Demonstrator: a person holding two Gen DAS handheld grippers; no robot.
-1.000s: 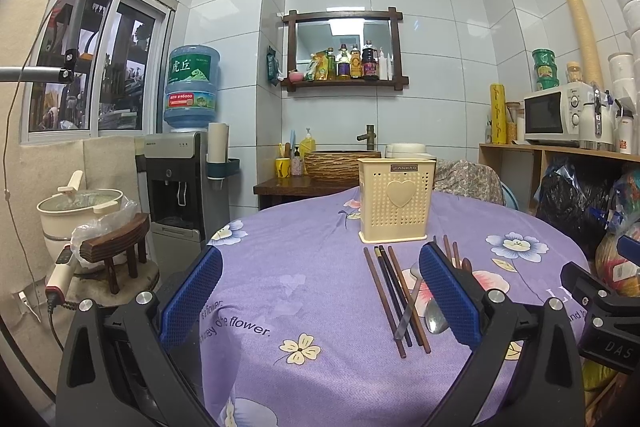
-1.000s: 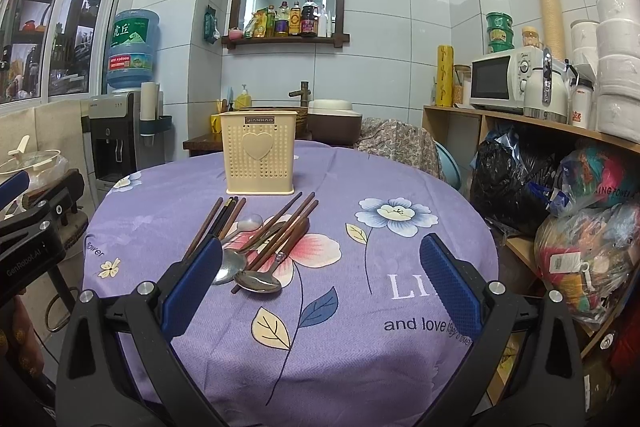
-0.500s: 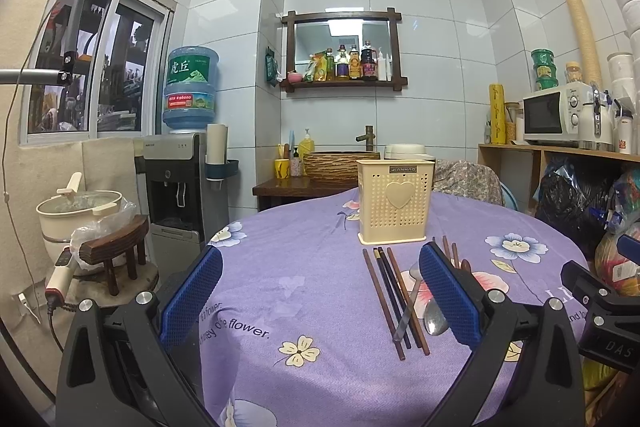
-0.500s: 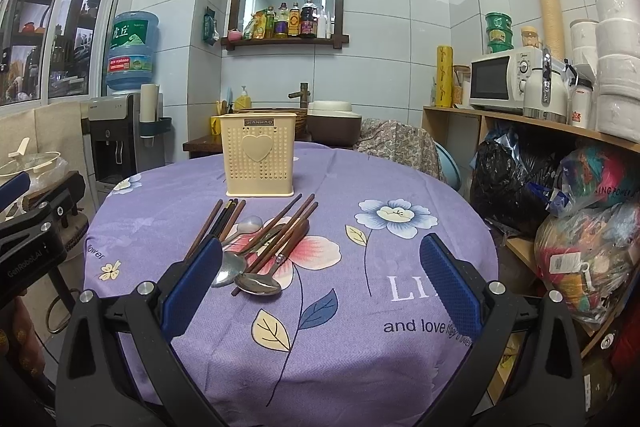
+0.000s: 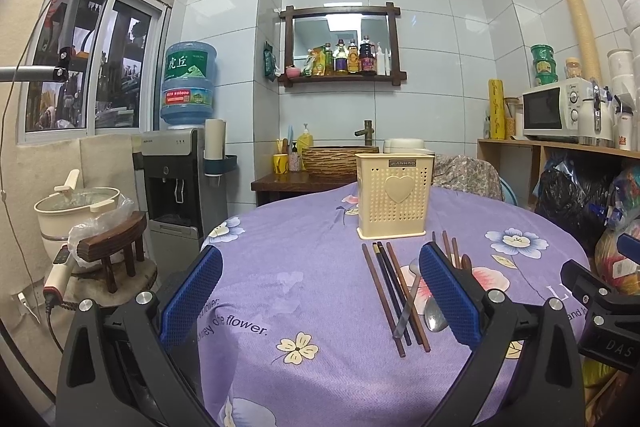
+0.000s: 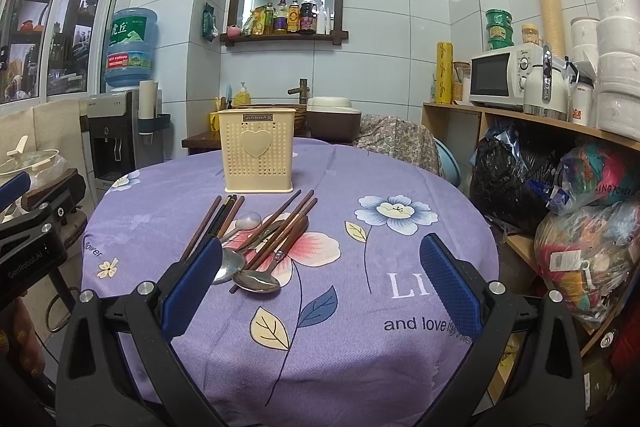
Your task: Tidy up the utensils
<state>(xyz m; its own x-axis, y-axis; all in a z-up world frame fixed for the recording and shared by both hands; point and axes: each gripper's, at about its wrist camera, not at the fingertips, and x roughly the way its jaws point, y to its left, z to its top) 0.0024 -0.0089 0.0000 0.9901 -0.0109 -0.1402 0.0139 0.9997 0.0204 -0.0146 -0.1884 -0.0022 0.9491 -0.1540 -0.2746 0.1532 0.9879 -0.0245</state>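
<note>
Both the left claw (image 5: 320,291) and right claw (image 6: 320,283) hang spread apart, holding nothing, above the purple-clothed desk (image 6: 360,347). Chopsticks (image 6: 280,227) and spoons (image 6: 256,282) lie heaped just before the cream utensil holder (image 6: 258,151).

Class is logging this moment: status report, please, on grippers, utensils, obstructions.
Left gripper open, empty. Right gripper open, empty. Chopsticks and spoons loose on tablecloth, in front of holder. Nothing in the way.
</note>
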